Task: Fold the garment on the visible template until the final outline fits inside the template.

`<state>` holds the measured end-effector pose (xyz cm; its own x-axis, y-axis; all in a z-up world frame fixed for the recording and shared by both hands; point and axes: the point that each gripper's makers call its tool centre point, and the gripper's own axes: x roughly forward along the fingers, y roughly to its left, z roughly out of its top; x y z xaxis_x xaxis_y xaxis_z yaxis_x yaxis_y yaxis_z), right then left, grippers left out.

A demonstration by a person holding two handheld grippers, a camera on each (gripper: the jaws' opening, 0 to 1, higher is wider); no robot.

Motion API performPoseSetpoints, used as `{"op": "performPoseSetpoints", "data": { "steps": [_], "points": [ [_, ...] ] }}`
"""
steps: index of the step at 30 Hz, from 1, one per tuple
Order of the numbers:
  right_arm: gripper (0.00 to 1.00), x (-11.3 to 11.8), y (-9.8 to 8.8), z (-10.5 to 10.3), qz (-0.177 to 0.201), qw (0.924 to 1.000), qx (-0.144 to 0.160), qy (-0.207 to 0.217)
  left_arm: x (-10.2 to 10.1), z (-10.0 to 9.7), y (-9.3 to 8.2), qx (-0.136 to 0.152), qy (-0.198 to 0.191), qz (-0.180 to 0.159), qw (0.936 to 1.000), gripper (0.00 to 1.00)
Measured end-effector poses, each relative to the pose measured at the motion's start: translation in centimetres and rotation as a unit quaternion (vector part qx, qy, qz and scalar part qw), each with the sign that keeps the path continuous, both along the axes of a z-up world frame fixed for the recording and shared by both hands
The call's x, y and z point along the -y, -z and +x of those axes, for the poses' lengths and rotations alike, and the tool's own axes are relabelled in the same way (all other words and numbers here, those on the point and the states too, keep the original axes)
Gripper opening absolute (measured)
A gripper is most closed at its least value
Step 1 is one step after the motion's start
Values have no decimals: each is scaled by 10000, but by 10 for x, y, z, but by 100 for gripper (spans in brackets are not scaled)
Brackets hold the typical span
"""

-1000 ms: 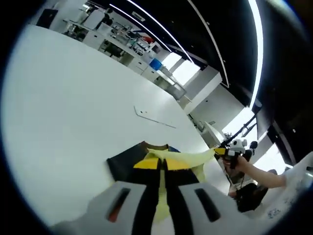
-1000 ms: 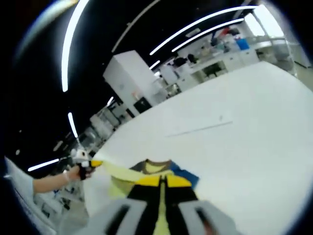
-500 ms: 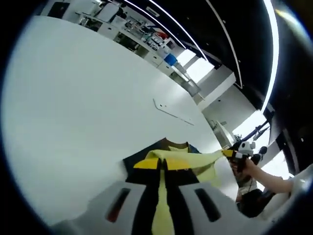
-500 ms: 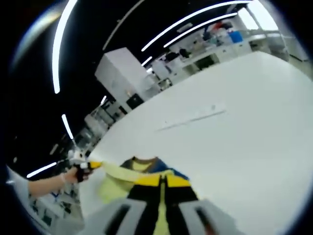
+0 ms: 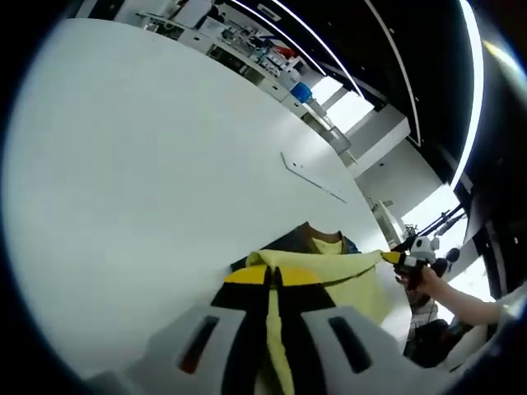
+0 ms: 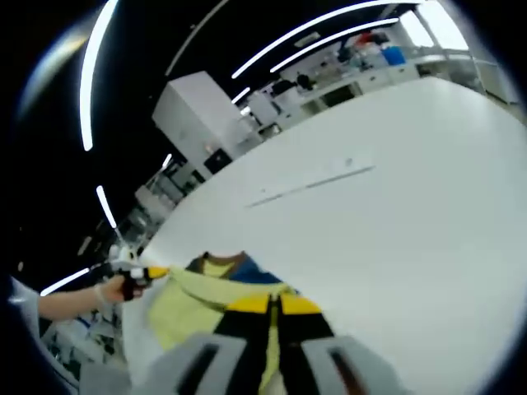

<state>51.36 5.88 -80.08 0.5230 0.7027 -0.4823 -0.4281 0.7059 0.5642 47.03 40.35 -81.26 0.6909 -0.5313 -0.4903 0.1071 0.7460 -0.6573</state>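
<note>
**Now: yellow garment held up between two grippers over white bench**

Clearly clamped on the garment [image 5: 329, 267]: left gripper [image 5: 272, 276], yellow-tipped jaws pressed together on an edge of the pale yellow cloth, seen from the left gripper view. Same for the right gripper [image 6: 272, 304] in the right gripper view: jaws closed tight on the yellow fabric, a thin strip of cloth running down between them.

Stretched between the two grippers as a taut yellow band, lifted above the white bench [image 5: 140, 164]. Hanging below the band, more yellow cloth, with a dark collar part and a bit of blue near the neck opening. Lower part of the garment near or on the bench surface; cannot tell exactly where touching.

Visible at the right side of the left gripper view: the other gripper with a person's hand [image 5: 428, 280] around its handle, holding the far end of the band. Likewise at the left of the right gripper view, a hand [image 6: 111, 288] with the opposite gripper.

Farther away on the bench, well apart from the garment: a thin line with one corner, the template [image 5: 313, 177]. Seen also in the right gripper view as a long faint line. Beyond the bench, shelves and cabinets with small coloured things, long ceiling lights above.
</note>
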Motion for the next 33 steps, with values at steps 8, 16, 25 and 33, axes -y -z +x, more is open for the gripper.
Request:
{"op": "performPoseSetpoints", "data": {
  "steps": [8, 16, 25, 33],
  "points": [
    [0, 1, 4, 2, -79, 10000, 26, -33, 3, -1, 0, 212, 195, 251, 9993, 1],
    [13, -1, -3, -4, -127, 9995, 250, -160, -1, -2, -11, 455, 361, 224, 9981, 19],
    [55, -6, -11, -13, -198, 9954, 703, -615, 14, -19, -22, 882, 1238, 565, 9868, 52],
    [88, -12, -9, -24, -315, 9908, 828, -1021, 38, -43, -30, 1085, 2023, 797, 9700, 82]
  ]
}}
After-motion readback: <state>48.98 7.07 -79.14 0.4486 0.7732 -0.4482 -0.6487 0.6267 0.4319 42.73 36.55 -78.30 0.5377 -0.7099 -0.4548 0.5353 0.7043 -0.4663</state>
